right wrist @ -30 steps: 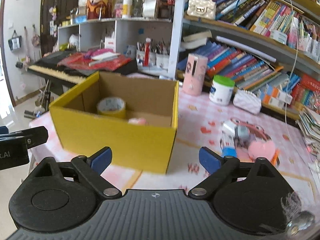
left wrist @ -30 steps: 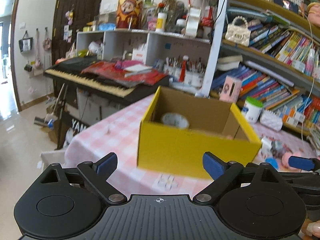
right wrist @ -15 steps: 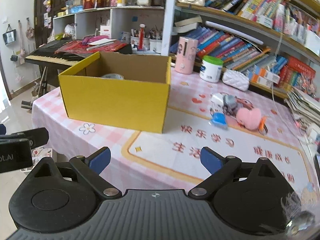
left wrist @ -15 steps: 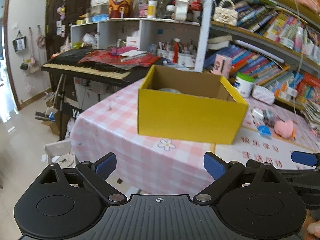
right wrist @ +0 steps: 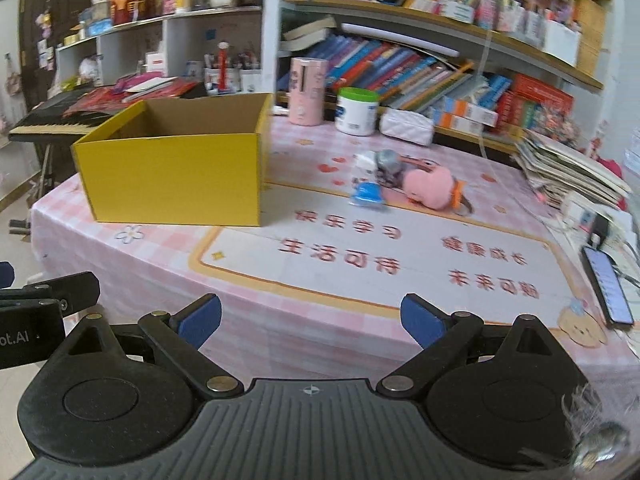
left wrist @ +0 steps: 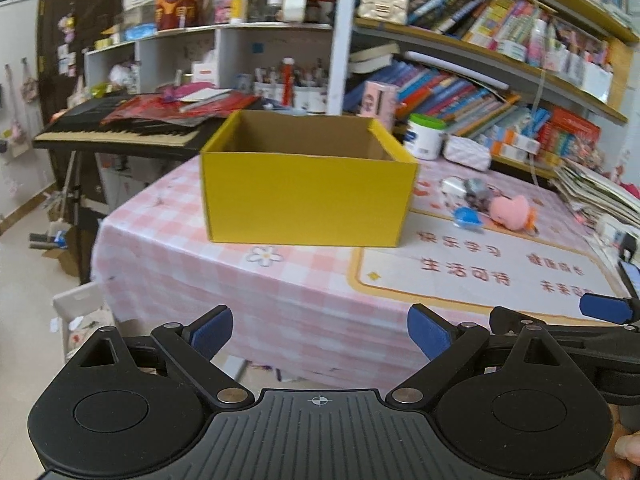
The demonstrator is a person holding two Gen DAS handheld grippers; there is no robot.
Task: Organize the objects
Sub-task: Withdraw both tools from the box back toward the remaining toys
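Both claws hang spread and empty off the counter's (right wrist: 304, 280) near edge: left claw (left wrist: 320, 330), right claw (right wrist: 311, 318). A yellow box (right wrist: 172, 176) stands at 11 o'clock in the right view; a pink plush (right wrist: 430, 188) and blue toy (right wrist: 367, 194) (blurred, perhaps touching) lie at 1 o'clock.

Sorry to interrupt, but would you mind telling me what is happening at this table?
A person holds a claw in each hand, tidying small objects into the yellow box. Right now the left claw and right claw are both open and empty, short of the table. The pink plush and blue toy lie beside the box.
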